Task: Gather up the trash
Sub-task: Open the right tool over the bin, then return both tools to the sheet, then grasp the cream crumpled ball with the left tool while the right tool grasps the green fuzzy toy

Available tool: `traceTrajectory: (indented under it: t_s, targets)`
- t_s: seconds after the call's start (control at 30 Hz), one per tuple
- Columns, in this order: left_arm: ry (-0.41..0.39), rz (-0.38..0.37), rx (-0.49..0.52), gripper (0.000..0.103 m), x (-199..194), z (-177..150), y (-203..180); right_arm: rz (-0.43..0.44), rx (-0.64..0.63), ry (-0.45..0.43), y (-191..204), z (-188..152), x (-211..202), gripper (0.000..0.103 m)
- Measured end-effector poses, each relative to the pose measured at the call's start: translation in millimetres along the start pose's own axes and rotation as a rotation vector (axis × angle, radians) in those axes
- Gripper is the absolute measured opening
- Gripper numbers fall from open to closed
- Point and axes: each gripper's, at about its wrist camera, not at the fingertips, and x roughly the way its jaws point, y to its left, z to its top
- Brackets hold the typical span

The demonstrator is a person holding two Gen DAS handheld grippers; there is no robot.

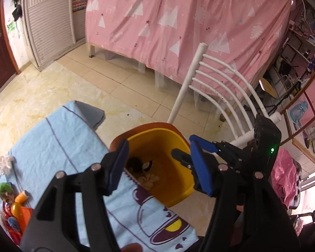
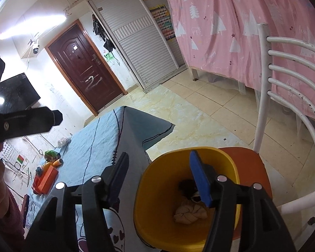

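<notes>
both grippers spread wide, holding nothing — left gripper (image 1: 157, 163) and right gripper (image 2: 159, 176) over the yellow bin (image 2: 157, 226) on the orange chair seat (image 2: 250, 168); crumpled tissue (image 2: 189, 213) inside.

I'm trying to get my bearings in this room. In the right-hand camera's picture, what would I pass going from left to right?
Black TV → dark red door → white slatted wardrobe → pink bed curtain → white chair back.
</notes>
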Motion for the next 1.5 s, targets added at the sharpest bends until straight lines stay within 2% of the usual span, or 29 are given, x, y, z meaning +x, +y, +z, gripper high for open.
traceTrajectory:
  t_s: [0.27, 0.8, 1.1, 1.2, 1.5]
  targets:
    - [-0.031, 0.038, -0.047, 0.058, -25, -8, 35, 0.016, -0.043, -0.002, 30, 11, 5, 0.056]
    - [-0.103, 0.158, -0.178, 0.058, -92, -41, 131, 0.101, -0.227, 0.069, 142, 20, 49, 0.057]
    - [-0.097, 0.290, -0.242, 0.059, -130, -80, 199, 0.152, -0.323, 0.135, 205, 12, 82, 0.061]
    - [-0.099, 0.326, -0.271, 0.062, -142, -93, 223, 0.168, -0.358, 0.160, 227, 6, 93, 0.061]
    - [-0.079, 0.387, -0.344, 0.063, -163, -129, 275, 0.205, -0.454, 0.223, 289, -5, 126, 0.062]
